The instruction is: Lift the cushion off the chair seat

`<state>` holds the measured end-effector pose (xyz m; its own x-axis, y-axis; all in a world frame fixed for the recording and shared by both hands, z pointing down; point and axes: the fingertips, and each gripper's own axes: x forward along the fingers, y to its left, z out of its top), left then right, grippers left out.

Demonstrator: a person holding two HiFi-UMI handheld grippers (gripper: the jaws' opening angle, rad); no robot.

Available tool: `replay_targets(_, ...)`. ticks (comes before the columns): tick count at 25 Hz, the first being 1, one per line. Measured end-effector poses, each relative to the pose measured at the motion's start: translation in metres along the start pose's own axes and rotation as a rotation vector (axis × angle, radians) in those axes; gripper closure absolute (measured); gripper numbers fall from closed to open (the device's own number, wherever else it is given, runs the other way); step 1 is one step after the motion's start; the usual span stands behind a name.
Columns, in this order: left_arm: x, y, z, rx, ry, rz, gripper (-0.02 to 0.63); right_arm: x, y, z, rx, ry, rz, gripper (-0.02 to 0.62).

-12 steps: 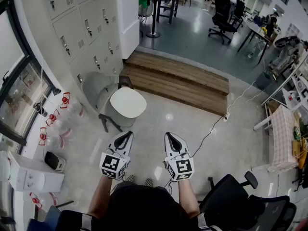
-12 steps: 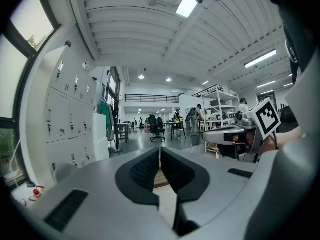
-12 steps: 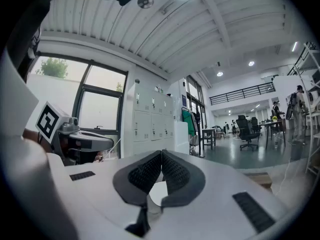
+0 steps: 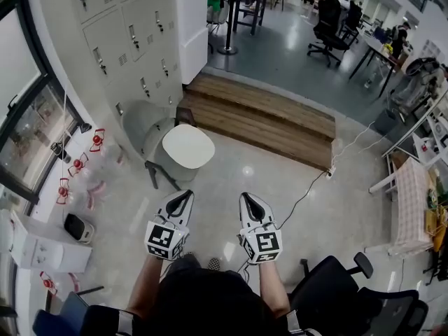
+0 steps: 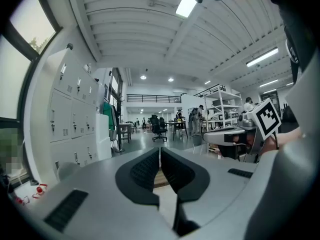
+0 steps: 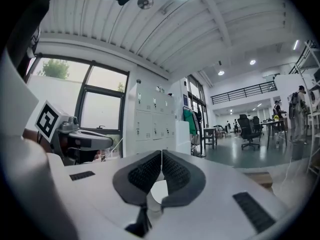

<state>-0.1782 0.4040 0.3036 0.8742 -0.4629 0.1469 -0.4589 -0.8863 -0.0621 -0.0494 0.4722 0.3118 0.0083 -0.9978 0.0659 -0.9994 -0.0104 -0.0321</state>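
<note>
While the person stands on the pale floor (image 4: 231,173), seen from above, each hand holds a grey tool out in front, level and side by side. The left tool (image 4: 187,194) and the right tool (image 4: 246,197) are near each other but not touching, both pointing toward a chair ahead. In the left gripper view, the left tool (image 5: 160,159) is clenched, its ribbed black pads meeting at the tips with nothing between them. In the right gripper view, the right tool (image 6: 161,159) is likewise clenched on nothing. A pale rounded patch shows through the gap below its pads, possibly the cushion, though the view is too poor to be sure.

The cushion (image 4: 187,146), off-white with rounded corners, lies flat on the seat of a grey shell chair (image 4: 142,127). It sits well ahead of both tools and slightly left of them, untouched. The chair stands just beside a wall of grey lockers (image 4: 115,37), with a low wooden step (image 4: 266,117) near its right side.

Along the window at left, clear water bottles with red caps (image 4: 82,165) lie on the floor. A thin cable (image 4: 306,191) trails across the floor to the right. A black office chair (image 4: 343,292) stands at the person's right.
</note>
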Motion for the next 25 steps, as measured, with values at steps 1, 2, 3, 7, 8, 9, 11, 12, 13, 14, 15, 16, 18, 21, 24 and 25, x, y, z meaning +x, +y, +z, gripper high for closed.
replay_targets(1, -0.002, -0.002, -0.001, 0.000, 0.001, 0.003, 0.580, -0.001, 0.000, -0.001, -0.001, 0.001, 0.004, 0.566)
replay_targets(2, -0.003, -0.003, -0.002, 0.001, 0.004, 0.005, 0.580, -0.002, 0.000, -0.002, -0.001, 0.002, 0.007, 0.566)
replay_targets(3, -0.004, -0.004, -0.003, 0.003, 0.009, 0.007, 0.580, -0.003, 0.000, -0.003, 0.000, 0.004, 0.009, 0.566)
replay_targets(7, -0.002, 0.000, -0.006, 0.001, 0.019, 0.024, 0.580, -0.001, -0.005, -0.008, 0.010, 0.009, 0.005, 0.566)
replay_targets(8, 0.000, 0.002, -0.005, -0.002, 0.020, 0.028, 0.580, 0.000, -0.007, -0.008, 0.013, 0.010, 0.004, 0.566)
replay_targets(9, 0.003, 0.004, -0.005, -0.005, 0.021, 0.031, 0.580, 0.001, -0.010, -0.008, 0.015, 0.010, 0.002, 0.566)
replay_targets(11, 0.010, 0.008, -0.004, -0.001, 0.025, 0.031, 0.580, 0.006, -0.016, -0.009, 0.021, 0.012, -0.002, 0.566)
replay_targets(12, 0.015, 0.009, -0.004, 0.002, 0.027, 0.029, 0.580, 0.009, -0.020, -0.011, 0.026, 0.013, -0.004, 0.566)
replay_targets(13, 0.020, 0.010, -0.004, 0.005, 0.029, 0.026, 0.580, 0.012, -0.024, -0.013, 0.031, 0.016, -0.007, 0.566)
replay_targets(14, 0.026, 0.011, -0.004, 0.005, 0.028, 0.023, 0.580, 0.015, -0.029, -0.015, 0.035, 0.019, -0.011, 0.566)
replay_targets(15, 0.032, 0.012, -0.005, 0.003, 0.027, 0.018, 0.580, 0.019, -0.033, -0.016, 0.037, 0.020, -0.014, 0.566)
replay_targets(16, 0.039, 0.015, -0.005, 0.000, 0.025, 0.014, 0.580, 0.025, -0.037, -0.017, 0.036, 0.022, -0.017, 0.566)
replay_targets(18, 0.055, 0.024, -0.007, -0.007, 0.023, 0.006, 0.580, 0.041, -0.043, -0.018, 0.031, 0.028, -0.020, 0.566)
replay_targets(21, 0.084, 0.047, -0.009, -0.021, 0.021, -0.004, 0.580, 0.072, -0.053, -0.019, 0.021, 0.041, -0.022, 0.566)
replay_targets(24, 0.116, 0.071, -0.006, -0.028, 0.013, -0.011, 0.580, 0.107, -0.068, -0.018, 0.015, 0.055, -0.022, 0.566)
replay_targets(25, 0.126, 0.079, -0.004, -0.028, 0.012, -0.013, 0.580, 0.120, -0.073, -0.016, 0.014, 0.058, -0.022, 0.566)
